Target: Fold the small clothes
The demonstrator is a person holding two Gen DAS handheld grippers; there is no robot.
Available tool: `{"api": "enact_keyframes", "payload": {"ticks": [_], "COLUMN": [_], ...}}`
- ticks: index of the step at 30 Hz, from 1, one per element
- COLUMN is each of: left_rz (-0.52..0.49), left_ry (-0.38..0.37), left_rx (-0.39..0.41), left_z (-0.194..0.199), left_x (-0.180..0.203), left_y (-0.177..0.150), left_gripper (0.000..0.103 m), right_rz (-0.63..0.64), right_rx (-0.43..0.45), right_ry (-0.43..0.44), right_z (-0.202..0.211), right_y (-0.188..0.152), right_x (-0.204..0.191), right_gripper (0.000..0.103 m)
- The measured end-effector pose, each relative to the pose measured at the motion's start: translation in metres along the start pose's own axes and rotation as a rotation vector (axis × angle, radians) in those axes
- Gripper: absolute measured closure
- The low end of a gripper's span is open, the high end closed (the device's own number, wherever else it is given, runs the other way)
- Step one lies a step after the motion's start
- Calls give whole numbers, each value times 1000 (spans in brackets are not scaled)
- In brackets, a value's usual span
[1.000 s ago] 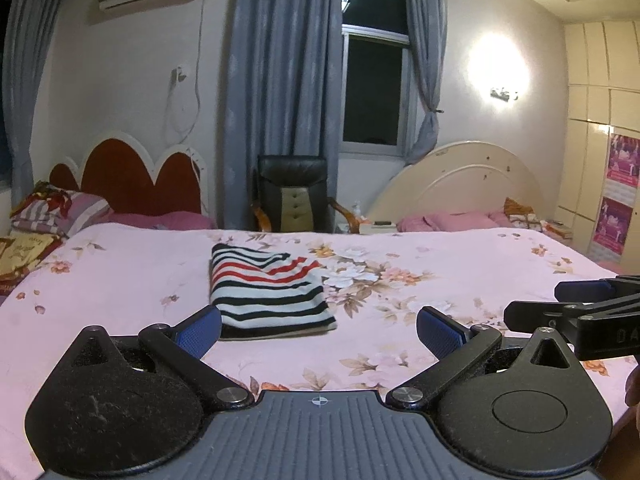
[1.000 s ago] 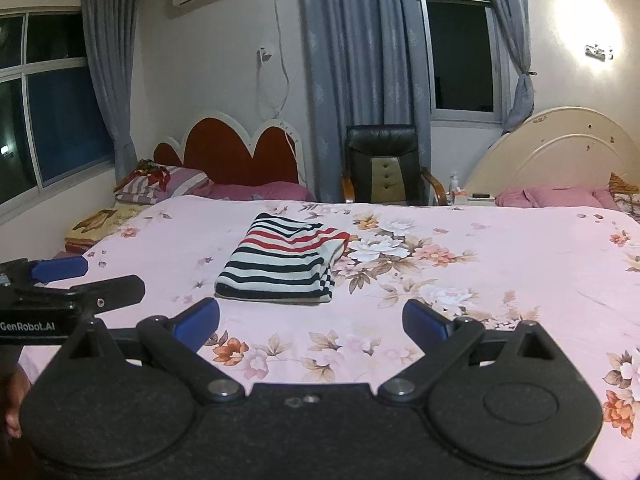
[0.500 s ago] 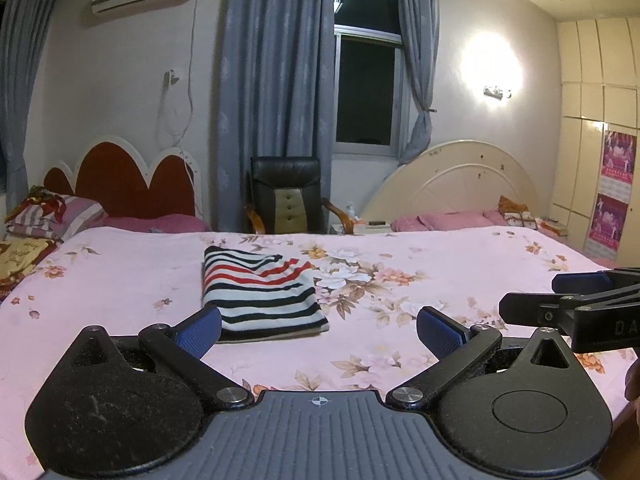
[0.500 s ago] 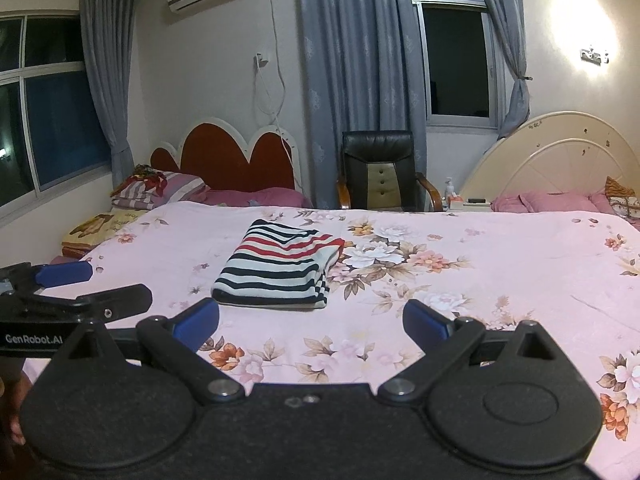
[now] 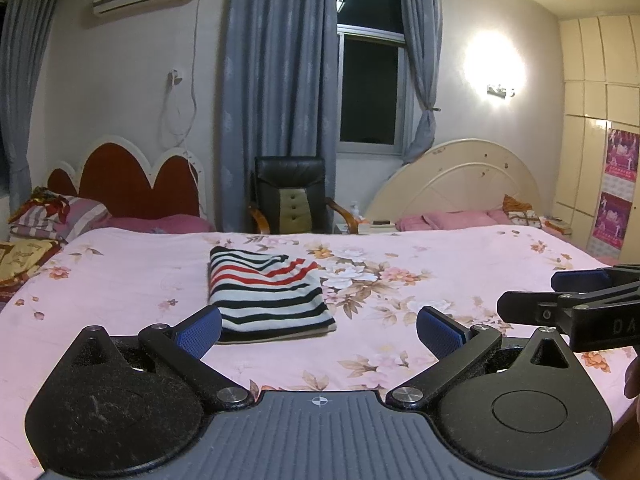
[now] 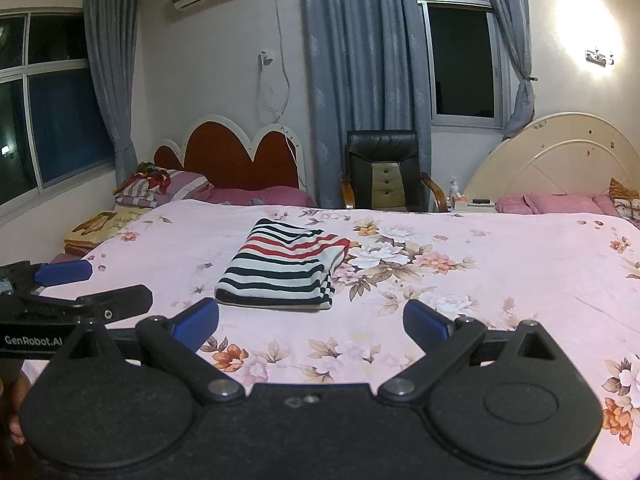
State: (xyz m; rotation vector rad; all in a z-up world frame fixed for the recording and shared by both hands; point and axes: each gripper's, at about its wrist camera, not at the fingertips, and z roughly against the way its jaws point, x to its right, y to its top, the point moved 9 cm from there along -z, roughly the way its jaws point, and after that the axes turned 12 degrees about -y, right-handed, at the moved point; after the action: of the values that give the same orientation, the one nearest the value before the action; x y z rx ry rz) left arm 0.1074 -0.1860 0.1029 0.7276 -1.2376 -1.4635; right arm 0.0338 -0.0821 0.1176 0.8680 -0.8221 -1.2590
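A folded garment with black, white and red stripes [image 5: 268, 292] lies flat on the pink floral bedsheet [image 5: 440, 272]; it also shows in the right wrist view [image 6: 286, 270]. My left gripper [image 5: 318, 330] is open and empty, held above the near edge of the bed, just short of the garment. My right gripper [image 6: 312, 322] is open and empty, also short of the garment. The right gripper shows at the right edge of the left wrist view [image 5: 576, 300]. The left gripper shows at the left edge of the right wrist view [image 6: 72, 288].
Behind the bed stand a black office chair [image 5: 290, 194], a red headboard with pillows [image 5: 124, 176] at left and a cream headboard [image 5: 456, 180] at right. Grey curtains and a window fill the back wall. A wardrobe [image 5: 600, 140] is at far right.
Both cameras have tilted upward a little and drawn back slightly, so the garment sits lower in view. The garment has not moved. Both grippers stay open.
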Motion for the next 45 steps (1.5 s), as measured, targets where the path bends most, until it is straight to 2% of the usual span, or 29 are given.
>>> {"api": "enact_keyframes", "payload": {"ticks": [45], "left_rz": [-9], "left_ry": [14], "left_rx": [11], "left_z": [0], "left_x": [-7], "left_y": [4], "left_gripper": [0], "right_rz": [11], "right_rx": [0], "right_ry": [4], "right_z": [-1], "right_y": [1], "right_x": [7], "right_gripper": [4]}}
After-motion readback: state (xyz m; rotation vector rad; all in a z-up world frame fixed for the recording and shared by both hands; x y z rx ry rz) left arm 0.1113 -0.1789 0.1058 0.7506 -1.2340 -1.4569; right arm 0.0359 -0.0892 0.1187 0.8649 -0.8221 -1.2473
